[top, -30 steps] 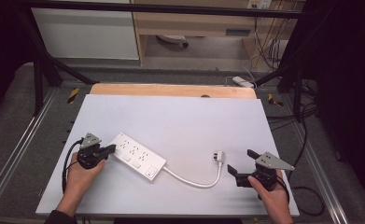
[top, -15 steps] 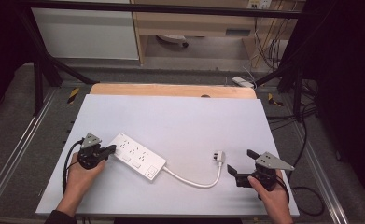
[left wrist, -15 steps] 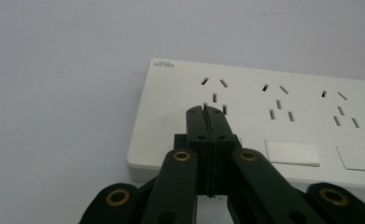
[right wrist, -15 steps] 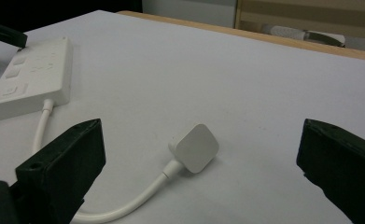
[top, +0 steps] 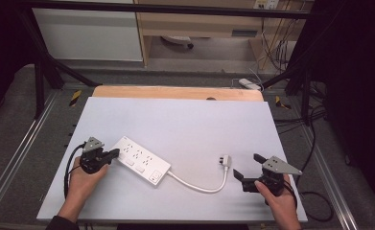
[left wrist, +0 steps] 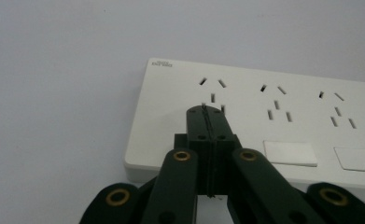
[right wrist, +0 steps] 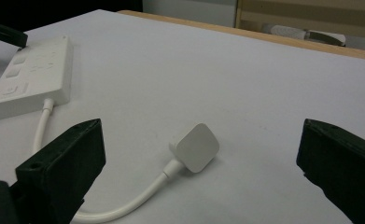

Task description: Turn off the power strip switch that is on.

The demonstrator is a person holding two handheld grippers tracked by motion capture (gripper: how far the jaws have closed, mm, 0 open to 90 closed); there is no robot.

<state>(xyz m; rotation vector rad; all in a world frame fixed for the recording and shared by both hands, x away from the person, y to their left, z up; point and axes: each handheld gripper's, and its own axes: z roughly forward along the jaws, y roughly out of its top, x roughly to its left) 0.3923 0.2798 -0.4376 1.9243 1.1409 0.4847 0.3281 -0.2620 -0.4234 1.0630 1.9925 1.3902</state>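
Pinning the strip (top: 141, 160) with your clenched left gripper (top: 112, 154) pressed on its near-left end likely steadies it; your right gripper (top: 247, 168), spread wide, faces the plug (right wrist: 196, 147) mid-table, nothing grasped.

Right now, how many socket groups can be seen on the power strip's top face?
3, in a row along the power strip: one beneath the shut left gripper, one mid-strip, one toward the cord end. The gripper may hide part.

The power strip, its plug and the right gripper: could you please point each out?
power strip (top: 139, 160): high view, middle of its top face.
plug (right wrist: 196, 148): right gripper view, its flat back.
right gripper (top: 246, 171): high view, between its open jaws.
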